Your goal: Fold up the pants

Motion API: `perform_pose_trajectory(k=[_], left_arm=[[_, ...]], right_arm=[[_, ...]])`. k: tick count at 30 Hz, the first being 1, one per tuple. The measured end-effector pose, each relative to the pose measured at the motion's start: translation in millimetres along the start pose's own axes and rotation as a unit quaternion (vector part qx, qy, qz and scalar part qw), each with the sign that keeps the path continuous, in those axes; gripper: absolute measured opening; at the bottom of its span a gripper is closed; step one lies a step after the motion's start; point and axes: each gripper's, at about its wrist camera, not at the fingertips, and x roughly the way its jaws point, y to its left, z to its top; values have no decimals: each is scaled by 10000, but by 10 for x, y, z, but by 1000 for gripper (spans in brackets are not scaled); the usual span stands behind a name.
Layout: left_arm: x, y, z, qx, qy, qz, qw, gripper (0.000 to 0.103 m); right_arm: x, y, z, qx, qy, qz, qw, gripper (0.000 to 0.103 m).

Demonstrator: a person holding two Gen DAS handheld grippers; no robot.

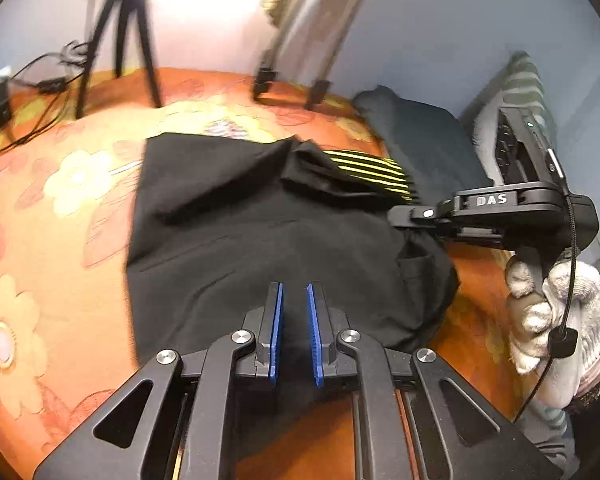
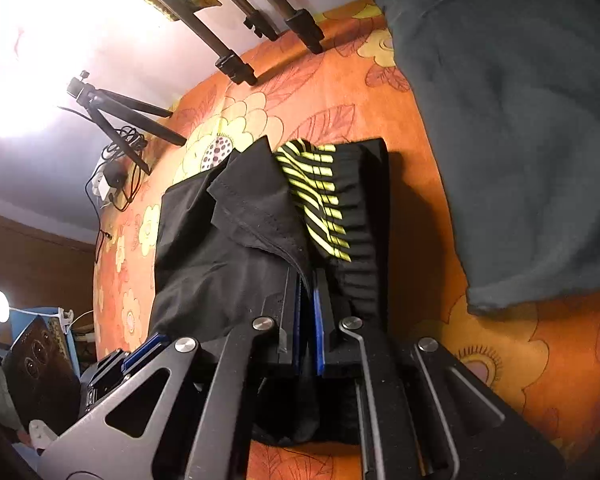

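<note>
Pants (image 1: 260, 216), black with a yellow-striped waistband (image 1: 364, 168), lie bunched and partly folded on the bed's orange flowered cover (image 1: 60, 216). From the left wrist view, your left gripper (image 1: 296, 300) hovers over the near edge of the cloth with its blue pads a narrow gap apart and nothing pressed between them; the fabric sits under the fingers, not in them. Off to the right, your gloved right hand (image 1: 556, 304) carries the right gripper (image 1: 400, 213), whose tip sits at the pants' side edge just below the waistband. The cloth looks thin, limp and light: expect it to sag and slide over itself, so one pinch point will not keep an edge straight.

From the right wrist view, your right gripper (image 2: 309, 280) is closed tight on a fold of the black fabric (image 2: 228, 240), which runs down between its pads just beside the waistband (image 2: 316, 200). A hemmed flap has flopped over on top, showing how easily the layers shift. The gathered elastic waistband is the thickest, firmest part and likely gives the surest hold; take the left pinch at a seam or hem on the near edge. A grey blanket (image 2: 520, 120) lies close beside, and tripods (image 2: 236, 68) stand beyond.
</note>
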Motion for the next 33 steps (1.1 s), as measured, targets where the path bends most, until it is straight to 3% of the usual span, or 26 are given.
perform_pose_trajectory(k=[7,9,10,11,12,14,16,20,26,30,33], left_arm=[[428,-430,-9,107,374,-645,9972,11],[417,-536,-74,138,393,-774,9961,11],[423,-583,-102,198,361,-809,9959,11],[420,-609,-117,238,326,-823,9958,11],[416,-631,-132,262,292,-842,9957,11],[406,-628,-147,210,250,-874,9956,11],[353,-625,-176,217,171,-855,9960,11],[339,-664,-230,313,96,-748,9967,11],[381,-686,-268,334,180,-725,9966,11],[454,-742,-255,383,216,-684,9967,11],[438,-751,-272,428,204,-684,9965,11]], right_arm=[[-66,55,-79,-430,34,-256,9987,7],[-138,114,-68,-704,-38,-527,9961,17],[-228,155,-56,-863,-188,-687,9937,30],[-297,161,-45,-908,-304,-664,9932,43],[-386,183,-26,-920,-470,-537,9932,46],[-489,265,30,-1004,-651,-122,9927,46],[-412,427,83,-1299,-522,168,9900,45],[11,624,105,-1587,88,191,9871,24],[506,642,83,-1659,545,-29,9846,23],[402,550,235,-1613,52,-722,9843,21],[63,252,480,-913,-580,-757,9912,21]])
